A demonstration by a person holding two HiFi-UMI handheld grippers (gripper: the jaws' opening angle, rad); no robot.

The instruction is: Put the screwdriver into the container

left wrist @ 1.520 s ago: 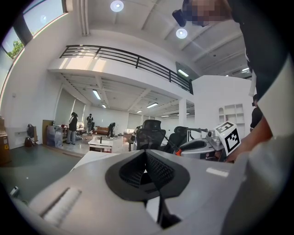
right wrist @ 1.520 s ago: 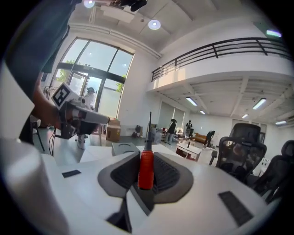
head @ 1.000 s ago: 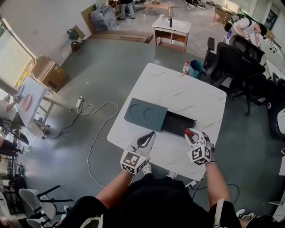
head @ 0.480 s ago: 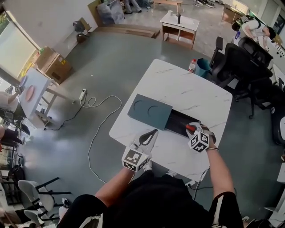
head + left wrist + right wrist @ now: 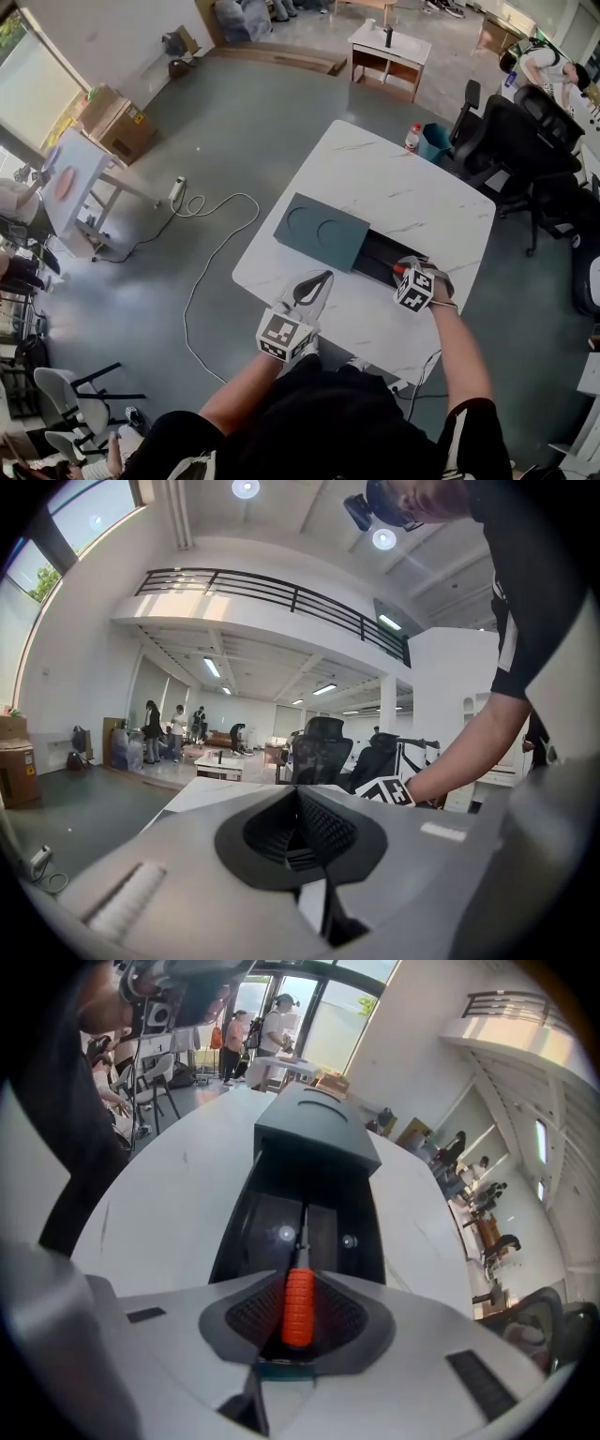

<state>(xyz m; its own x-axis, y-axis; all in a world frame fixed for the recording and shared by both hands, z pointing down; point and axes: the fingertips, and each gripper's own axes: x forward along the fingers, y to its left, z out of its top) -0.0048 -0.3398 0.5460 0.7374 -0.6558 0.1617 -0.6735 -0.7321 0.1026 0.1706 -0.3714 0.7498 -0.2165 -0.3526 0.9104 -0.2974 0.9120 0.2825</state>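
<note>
Marble table (image 5: 394, 187) holds the container (image 5: 234, 1232); right tool (image 5: 409, 274) pinches the screwdriver (image 5: 298, 1302) over its opening.

Right gripper (image 5: 298, 1321) clamps a screwdriver (image 5: 298, 1302) by its orange ribbed handle, metal shaft pointing away over an open dark container (image 5: 309, 1176) on a white table (image 5: 178, 1194).

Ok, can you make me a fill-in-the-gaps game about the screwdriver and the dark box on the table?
1. The right gripper is shut on the screwdriver, gripping it by its ____.
2. The screwdriver's metal tip points into the dark container, whose lid is slid ____.
3. The left gripper rests over the white table and holds ____.

Missing words: handle; open; nothing.
</note>
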